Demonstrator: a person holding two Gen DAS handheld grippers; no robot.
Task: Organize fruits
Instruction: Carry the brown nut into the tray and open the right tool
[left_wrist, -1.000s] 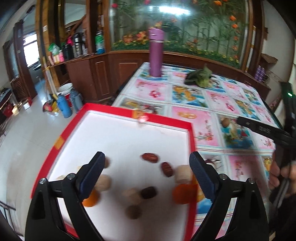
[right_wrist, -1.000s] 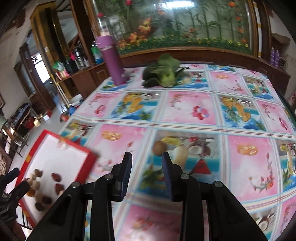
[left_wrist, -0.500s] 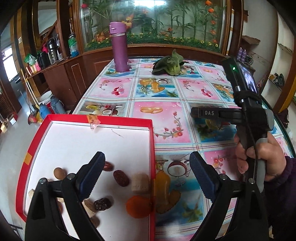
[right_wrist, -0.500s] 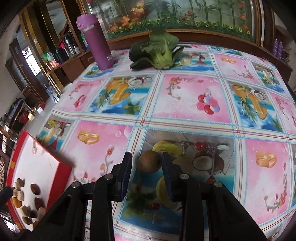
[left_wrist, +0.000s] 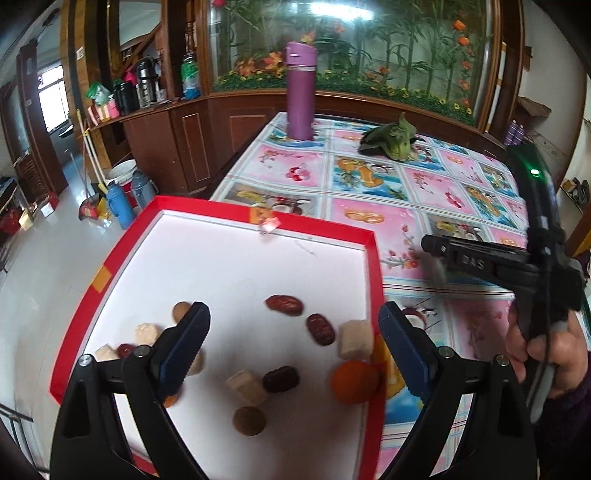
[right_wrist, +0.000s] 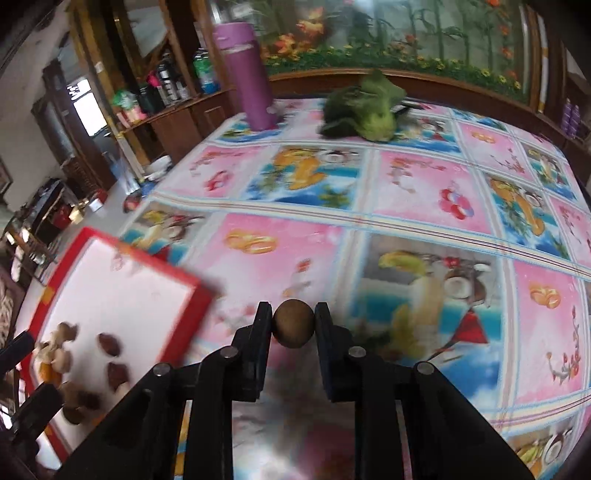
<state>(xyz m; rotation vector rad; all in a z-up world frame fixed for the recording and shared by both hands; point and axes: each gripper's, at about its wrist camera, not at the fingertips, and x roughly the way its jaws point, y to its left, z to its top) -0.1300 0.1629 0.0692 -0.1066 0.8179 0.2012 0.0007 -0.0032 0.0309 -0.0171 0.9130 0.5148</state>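
Dark dates (left_wrist: 283, 305), pale cubes (left_wrist: 355, 339) and an orange fruit (left_wrist: 354, 381) are held in the red-rimmed white tray (left_wrist: 236, 218), partly hidden by the spread left gripper (left_wrist: 294, 350); a round brown fruit (right_wrist: 293, 328) is pinched by the right gripper (right_wrist: 294, 330).

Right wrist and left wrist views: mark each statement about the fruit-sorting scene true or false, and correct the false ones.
1. The right gripper is shut on a round brown fruit. True.
2. The left gripper holds an orange. False: it is open and holds nothing; the orange fruit lies in the tray.
3. The red tray has a white floor. True.
4. The purple bottle lies on its side. False: it stands upright.
5. The leafy greens lie inside the tray. False: they lie on the tablecloth.
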